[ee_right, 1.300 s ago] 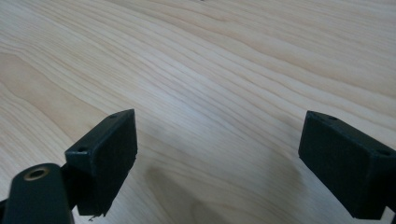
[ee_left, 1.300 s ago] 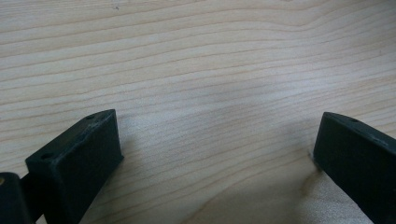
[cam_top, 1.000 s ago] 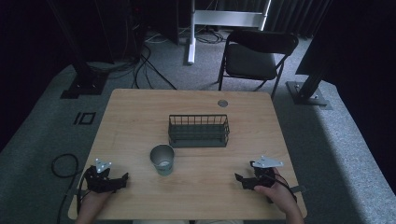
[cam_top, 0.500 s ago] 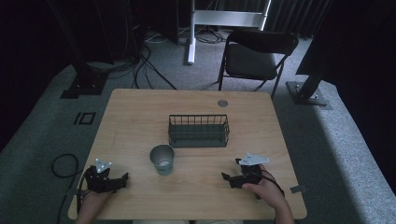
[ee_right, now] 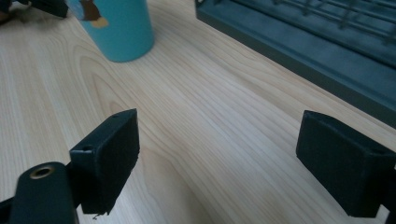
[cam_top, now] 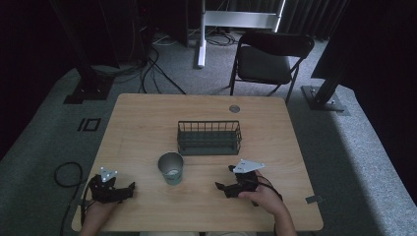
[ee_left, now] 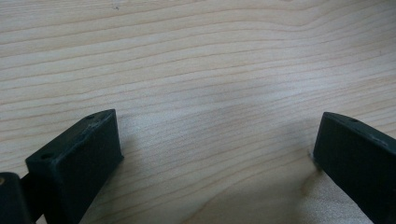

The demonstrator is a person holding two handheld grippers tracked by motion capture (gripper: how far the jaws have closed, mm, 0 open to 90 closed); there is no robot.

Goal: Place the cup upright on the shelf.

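Fingers (ee_right: 112,158) wide apart beside cup (ee_right: 116,25)

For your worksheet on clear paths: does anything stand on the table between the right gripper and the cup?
Nothing visible does. Bare wood lies between the open right gripper and the cup; the wire basket stands off to the side, farther back.

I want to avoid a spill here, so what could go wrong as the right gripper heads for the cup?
The cup stands upright and free on the table, so a finger of the open right gripper might clip its side and tip it. The wire basket sits just behind, so a wide approach could catch its rim. The left gripper rests apart, too far off to steady the cup.
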